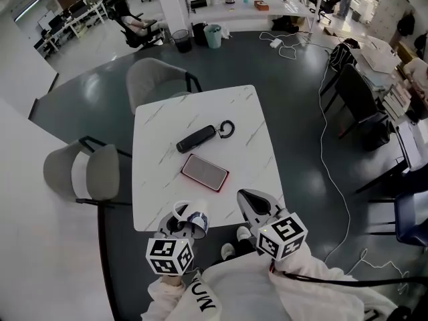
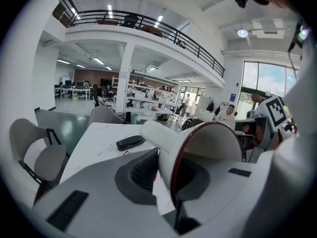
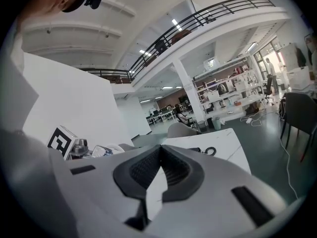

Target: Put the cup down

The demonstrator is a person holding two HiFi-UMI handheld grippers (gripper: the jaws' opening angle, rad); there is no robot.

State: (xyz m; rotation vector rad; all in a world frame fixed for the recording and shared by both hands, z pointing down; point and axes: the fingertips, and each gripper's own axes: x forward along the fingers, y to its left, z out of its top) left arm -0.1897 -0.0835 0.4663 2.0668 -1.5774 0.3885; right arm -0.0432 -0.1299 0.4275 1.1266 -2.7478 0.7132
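Gripping the white cup (image 2: 210, 142) with a dark red rim by its wall, the left gripper (image 1: 179, 223) holds it tilted at the near edge of the white marbled table (image 1: 160, 122), near a red-edged phone (image 1: 204, 172). The right gripper (image 3: 159, 151) is beside it, jaws closed together on nothing. Each gripper's cube carries black square markers, and the dark letters on the white sleeve (image 1: 204, 298) I cannot read surely.

Viewing white marble table (image 1: 160, 126) standing on dark floor. Noting black remote (image 1: 195, 139) with ring lying at table centre. Spotting red-edged phone (image 1: 204, 172) lying just beside remote, at 6 o'clock. Seeing grey chair (image 1: 73, 172) sitting at table's 9 o'clock, second grey chair (image 1: 154, 79) at 12 o'clock, teal bin (image 1: 213, 36) standing farther at 12.
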